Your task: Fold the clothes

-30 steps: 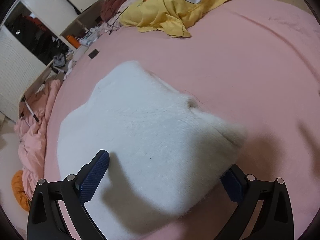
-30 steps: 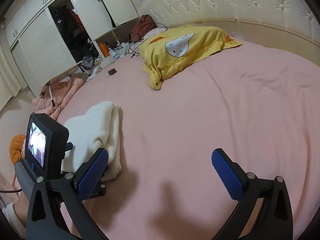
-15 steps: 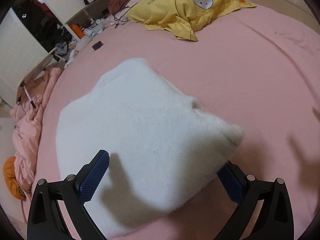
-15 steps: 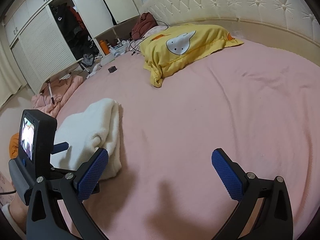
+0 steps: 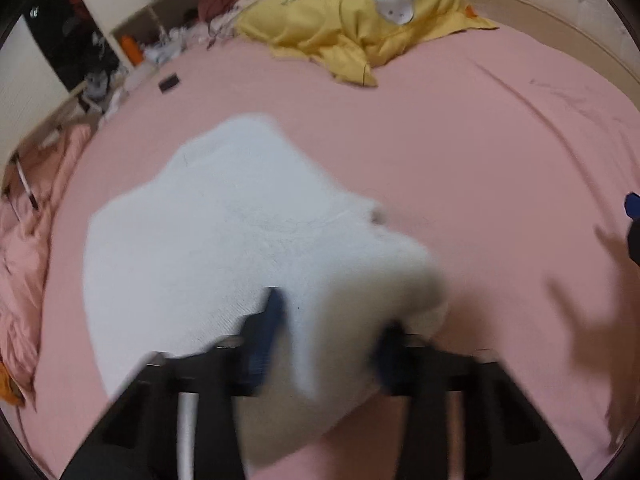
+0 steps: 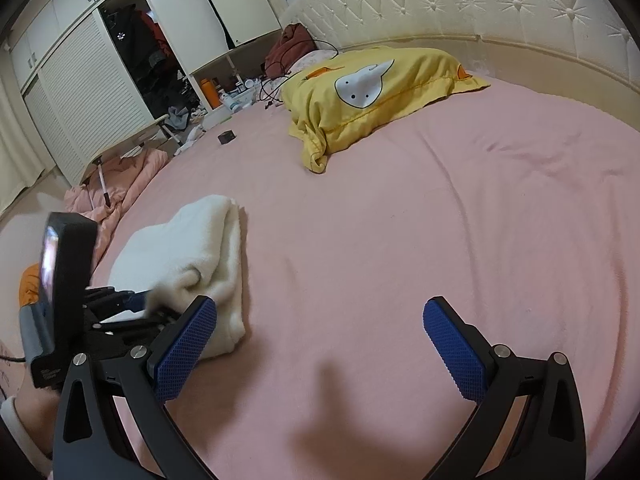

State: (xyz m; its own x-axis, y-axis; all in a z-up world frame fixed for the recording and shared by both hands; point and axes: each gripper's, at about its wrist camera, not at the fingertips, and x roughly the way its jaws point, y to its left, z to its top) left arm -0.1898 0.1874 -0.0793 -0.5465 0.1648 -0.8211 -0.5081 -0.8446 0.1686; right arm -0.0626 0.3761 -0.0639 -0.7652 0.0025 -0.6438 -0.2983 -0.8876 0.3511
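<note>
Left gripper (image 5: 328,332) has, within the last second, drawn its fingers in from a wide spread over the white garment (image 5: 224,232) and now pinches the near corner of that thick folded cloth, motion blur suggesting it is mid-pull. Right gripper (image 6: 320,344) hovers to the right of the garment with its fingers spread wide and nothing between them, over the pink bedsheet (image 6: 440,208). Beyond the garment lies the yellow pillow (image 6: 372,88), so I judge another fold, or a shift of the bundle, is under way
</note>
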